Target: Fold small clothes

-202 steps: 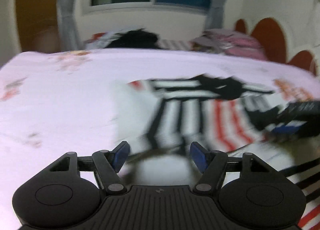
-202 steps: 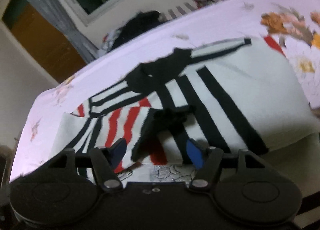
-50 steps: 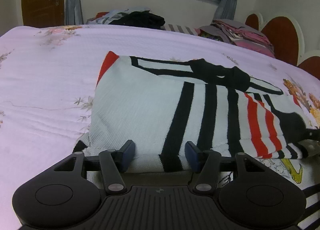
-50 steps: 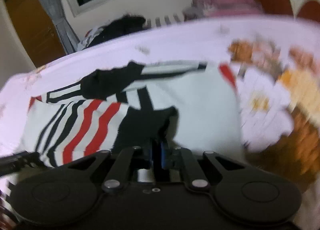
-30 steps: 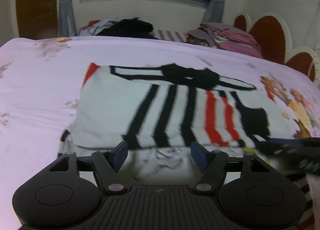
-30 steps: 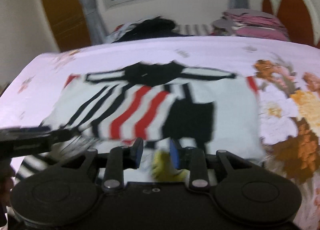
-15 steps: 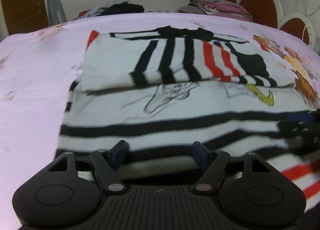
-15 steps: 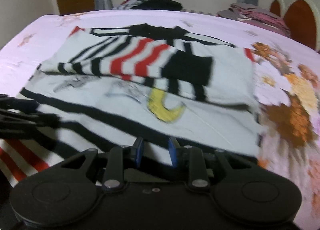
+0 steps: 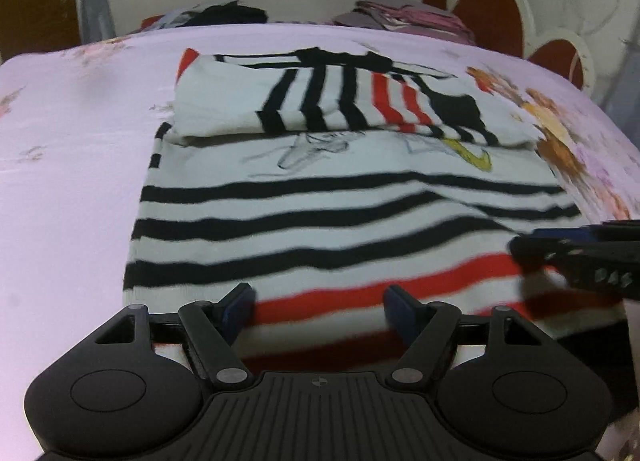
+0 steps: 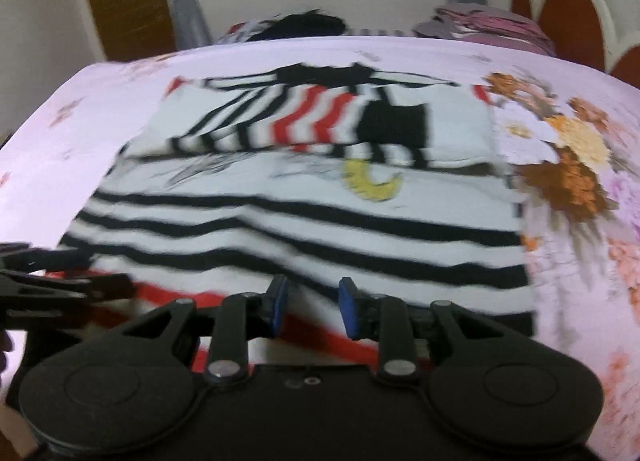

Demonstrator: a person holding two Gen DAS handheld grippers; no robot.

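Both grippers had drawn back from the folded top to the sweater's near hem.

White knit sweater with black and red stripes (image 9: 344, 217) lay on the pink floral bedsheet (image 9: 72, 165), long axis running away from both. Left gripper (image 9: 320, 303) stood wide, empty; right gripper (image 10: 310, 307) narrowly parted, empty. No legible writing.
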